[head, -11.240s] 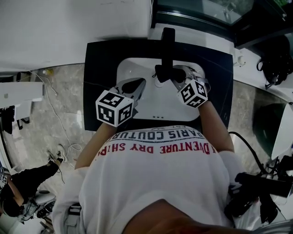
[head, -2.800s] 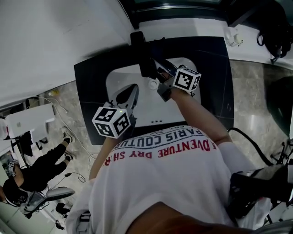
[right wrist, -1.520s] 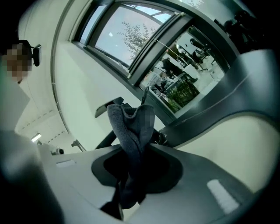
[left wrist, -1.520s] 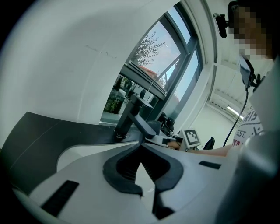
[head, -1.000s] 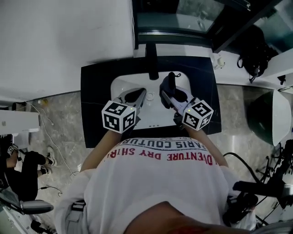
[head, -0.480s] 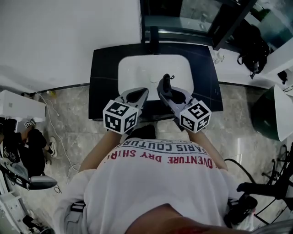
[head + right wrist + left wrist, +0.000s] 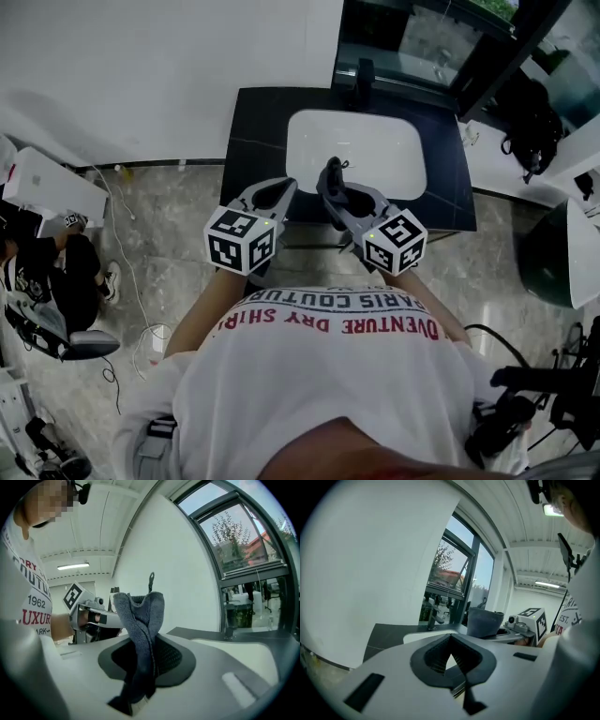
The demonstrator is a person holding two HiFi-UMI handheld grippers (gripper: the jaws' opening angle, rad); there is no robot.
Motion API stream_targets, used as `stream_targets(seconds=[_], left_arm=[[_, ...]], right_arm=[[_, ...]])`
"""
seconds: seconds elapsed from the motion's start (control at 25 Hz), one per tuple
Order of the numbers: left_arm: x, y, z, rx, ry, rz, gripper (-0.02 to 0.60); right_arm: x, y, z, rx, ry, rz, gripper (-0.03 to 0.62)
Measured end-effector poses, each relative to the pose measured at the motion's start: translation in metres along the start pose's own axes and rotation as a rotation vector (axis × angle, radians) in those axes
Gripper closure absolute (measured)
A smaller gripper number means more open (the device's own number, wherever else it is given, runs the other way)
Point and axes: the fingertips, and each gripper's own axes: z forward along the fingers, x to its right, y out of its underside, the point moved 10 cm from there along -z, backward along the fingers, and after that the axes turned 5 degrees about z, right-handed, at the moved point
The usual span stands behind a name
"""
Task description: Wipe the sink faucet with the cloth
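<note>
**A:** What is the right gripper (image 7: 333,192) doing?

**B:** It is pinching a dark grey terry cloth (image 7: 139,613). Its jaws are pressing together on the lower part of the fabric, and the rest is standing up above them in a loose fold with a small loop poking out at the top.

**A:** And the left gripper (image 7: 450,638)?

**B:** Its jaws are meeting at the tips with nothing between them; only the diamond-shaped gap behind the tips is showing. It is hovering just beside the right one, the two pointing forward side by side.

**A:** Where is the cloth sitting relative to the sink?

**B:** In the head view it is showing against the front rim of the white rounded-rectangular sink basin (image 7: 375,155), which is set into a black stone-look countertop (image 7: 258,141). The dark upright faucet (image 7: 364,75) is standing at the far back edge of the basin, so cloth and faucet are well apart, not touching.

**A:** Is either gripper resting on anything?

**B:** No, both are hanging in the air in front of the person's white T-shirt with red lettering (image 7: 328,375), the left one over the near edge of the countertop. The grey marbled floor (image 7: 169,244) is showing below and to the left of them.
</note>
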Motion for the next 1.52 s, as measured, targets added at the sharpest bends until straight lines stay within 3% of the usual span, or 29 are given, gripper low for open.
stream_targets(seconds=[0.16,0.36,0.64,0.8,1.08,1.52], left_arm=[[-0.07,-0.001,-0.018,-0.015,0.003,0.008,0.58],[-0.201,-0.007,-0.031,-0.053,0.034,-0.003,0.58],[-0.311,-0.032,-0.001,-0.123,0.223,0.056,0.58],[-0.319,-0.041,0.036,-0.153,0.337,0.087,0.58],[-0.27,-0.056,0.109,-0.195,0.47,0.18,0.58],[-0.276,-0.075,0.198,-0.24,0.605,0.213,0.58]], right_arm=[[-0.01,-0.015,0.072,0.032,0.022,-0.009,0.523],[-0.018,-0.025,0.187,0.075,0.104,0.046,0.523],[-0.02,-0.037,0.279,0.086,0.294,0.096,0.523],[-0.012,-0.035,0.273,0.098,0.434,0.108,0.523],[0.047,-0.025,0.202,0.17,0.673,0.193,0.523],[0.101,-0.032,0.213,0.143,0.811,0.208,0.523]])
